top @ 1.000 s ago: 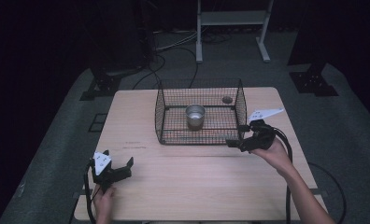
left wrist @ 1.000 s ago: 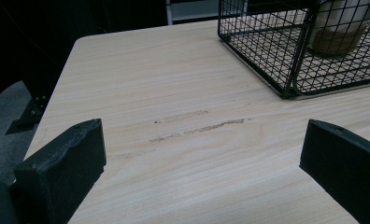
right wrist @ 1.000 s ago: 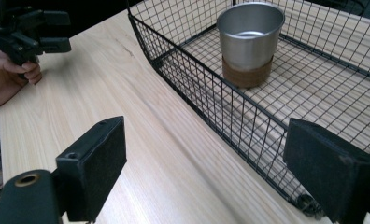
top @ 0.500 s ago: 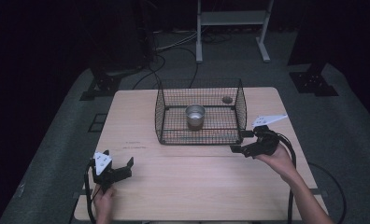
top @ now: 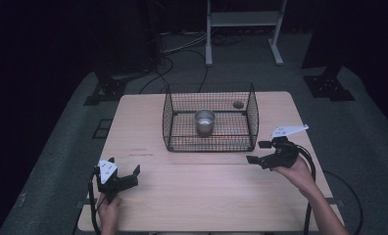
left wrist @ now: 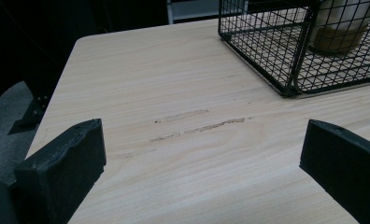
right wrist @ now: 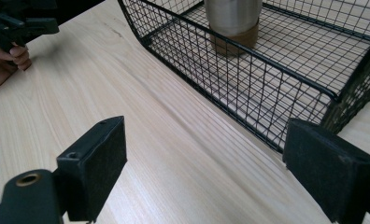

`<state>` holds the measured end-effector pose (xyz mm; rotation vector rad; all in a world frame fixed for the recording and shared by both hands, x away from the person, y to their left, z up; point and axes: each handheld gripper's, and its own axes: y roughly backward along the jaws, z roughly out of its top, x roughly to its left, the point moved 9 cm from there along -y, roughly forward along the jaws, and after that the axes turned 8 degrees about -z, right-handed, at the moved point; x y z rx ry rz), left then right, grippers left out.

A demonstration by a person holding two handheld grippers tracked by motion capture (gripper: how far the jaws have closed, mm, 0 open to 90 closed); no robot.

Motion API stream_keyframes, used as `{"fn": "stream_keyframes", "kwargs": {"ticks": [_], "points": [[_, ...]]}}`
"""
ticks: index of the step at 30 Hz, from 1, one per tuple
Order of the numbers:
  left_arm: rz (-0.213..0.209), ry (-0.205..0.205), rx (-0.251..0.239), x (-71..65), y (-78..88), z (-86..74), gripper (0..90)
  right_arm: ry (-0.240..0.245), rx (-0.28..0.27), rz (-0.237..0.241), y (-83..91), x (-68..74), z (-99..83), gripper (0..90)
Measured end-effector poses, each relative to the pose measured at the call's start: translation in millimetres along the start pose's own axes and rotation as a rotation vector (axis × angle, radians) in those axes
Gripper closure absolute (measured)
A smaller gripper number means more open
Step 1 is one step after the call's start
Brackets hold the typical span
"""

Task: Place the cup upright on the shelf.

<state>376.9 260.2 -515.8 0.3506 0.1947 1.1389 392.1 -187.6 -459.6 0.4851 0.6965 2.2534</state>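
Metal cup (top: 205, 122) stands upright inside black wire basket (top: 253, 115), roughly mid-floor, on the far half of the wooden table (top: 202, 196). Small dark round spot (top: 238, 104) on the tabletop at the basket's back right corner. Right gripper (top: 259, 152) hangs just off the basket's front right corner, jaws spread wide, nothing between them, not touching the wire. Left gripper (top: 124, 172) near the front left edge, well apart from the basket, jaws likewise spread and empty. Scuff marks (left wrist: 199, 127) on the wood ahead of it.
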Motion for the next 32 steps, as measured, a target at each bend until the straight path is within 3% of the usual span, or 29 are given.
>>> {"fn": "stream_keyframes", "kwargs": {"ticks": [21, 32], "points": [[0.002, -0.001, 0.001, -0.1, -0.1, -0.1, 0.0, -0.015, 0.003, -0.030, 8.5, -6.7, -25.3, 13.0], [0.004, 0.001, 0.002, 0.4, -0.6, 0.0, 0.0, -0.011, 0.009, -0.071, 13.7, -0.5, -46.6, 13.0]]}}
